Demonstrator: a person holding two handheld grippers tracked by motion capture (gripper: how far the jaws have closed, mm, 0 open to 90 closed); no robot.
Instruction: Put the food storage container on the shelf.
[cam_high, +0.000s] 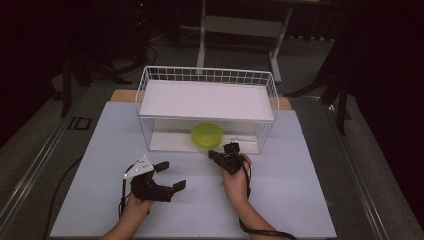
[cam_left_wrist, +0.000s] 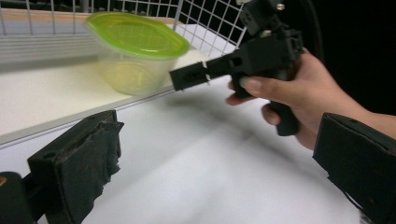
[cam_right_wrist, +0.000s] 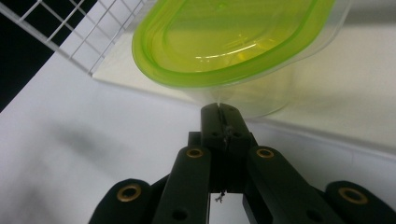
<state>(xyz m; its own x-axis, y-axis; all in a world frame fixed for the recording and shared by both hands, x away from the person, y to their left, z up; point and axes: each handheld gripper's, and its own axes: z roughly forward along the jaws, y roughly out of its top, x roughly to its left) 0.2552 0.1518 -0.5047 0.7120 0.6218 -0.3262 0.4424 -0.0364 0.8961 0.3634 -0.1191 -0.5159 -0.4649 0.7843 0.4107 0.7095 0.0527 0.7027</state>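
A clear plastic tub with a lime-green lid (cam_high: 207, 135) sits on the lower white shelf of a white wire rack (cam_high: 207, 76), just beyond the tip of the right gripper (cam_high: 214, 154). That gripper's two black jaws are pressed together with nothing between them, their tip just short of the tub's near wall. The left gripper (cam_high: 171, 175) lies well away to the side over the pale table top (cam_high: 290, 200), jaws spread wide apart and holding nothing.
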